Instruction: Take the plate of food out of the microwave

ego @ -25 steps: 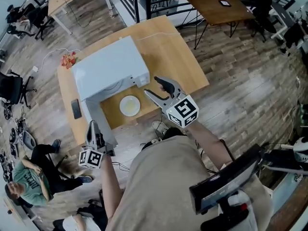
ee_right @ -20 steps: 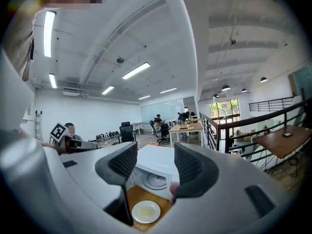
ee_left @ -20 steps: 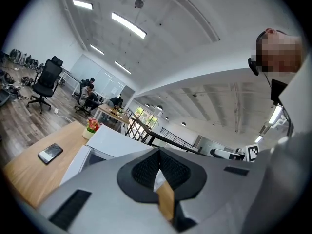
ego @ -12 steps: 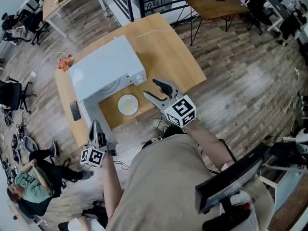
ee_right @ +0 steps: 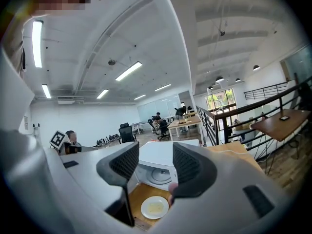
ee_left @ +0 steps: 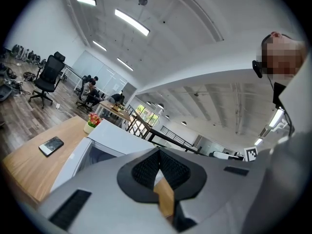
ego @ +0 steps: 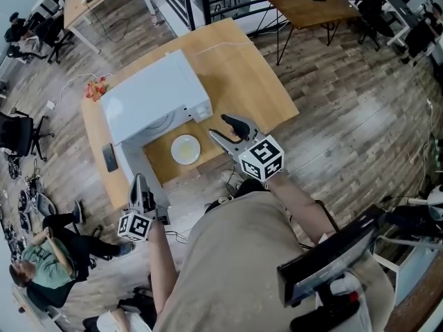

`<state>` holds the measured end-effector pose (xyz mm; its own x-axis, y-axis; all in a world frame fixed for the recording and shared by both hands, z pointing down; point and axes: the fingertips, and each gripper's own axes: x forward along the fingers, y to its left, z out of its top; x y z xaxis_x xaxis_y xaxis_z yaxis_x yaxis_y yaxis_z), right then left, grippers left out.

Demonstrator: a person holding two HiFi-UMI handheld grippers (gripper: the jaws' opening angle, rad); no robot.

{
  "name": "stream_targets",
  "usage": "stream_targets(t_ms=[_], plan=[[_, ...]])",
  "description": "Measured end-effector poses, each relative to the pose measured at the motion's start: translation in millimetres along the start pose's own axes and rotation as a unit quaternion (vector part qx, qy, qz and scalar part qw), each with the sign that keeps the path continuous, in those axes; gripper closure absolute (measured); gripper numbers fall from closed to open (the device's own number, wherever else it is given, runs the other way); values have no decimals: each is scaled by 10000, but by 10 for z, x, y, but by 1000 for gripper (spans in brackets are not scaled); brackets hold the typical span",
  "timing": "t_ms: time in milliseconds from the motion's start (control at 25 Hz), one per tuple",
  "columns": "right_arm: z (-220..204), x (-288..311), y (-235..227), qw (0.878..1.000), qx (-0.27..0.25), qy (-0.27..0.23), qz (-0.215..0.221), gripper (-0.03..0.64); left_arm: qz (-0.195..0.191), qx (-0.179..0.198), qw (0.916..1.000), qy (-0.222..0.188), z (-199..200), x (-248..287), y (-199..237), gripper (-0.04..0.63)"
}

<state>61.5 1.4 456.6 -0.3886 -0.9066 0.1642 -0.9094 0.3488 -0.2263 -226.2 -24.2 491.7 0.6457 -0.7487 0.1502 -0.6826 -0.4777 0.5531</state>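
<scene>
While flat on the table (ego: 242,75), round white plate (ego: 175,151), pale yellow food (ego: 185,151).

Matt wood table (ego: 242,68); glossy white plate (ego: 185,149); smooth white microwave (ego: 156,92) casing.

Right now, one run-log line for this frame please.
white round plate of food: on wooden table, outside open white microwave | right gripper: open, just narrowed, empty, beside plate | left gripper: shut
</scene>
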Motion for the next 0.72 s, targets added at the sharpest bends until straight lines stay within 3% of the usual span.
stream_targets(t_ms=[720], plan=[[-63,134,4,9996,-40,153,227,394,278,-197,9994,-75,-108,-132,36,592]])
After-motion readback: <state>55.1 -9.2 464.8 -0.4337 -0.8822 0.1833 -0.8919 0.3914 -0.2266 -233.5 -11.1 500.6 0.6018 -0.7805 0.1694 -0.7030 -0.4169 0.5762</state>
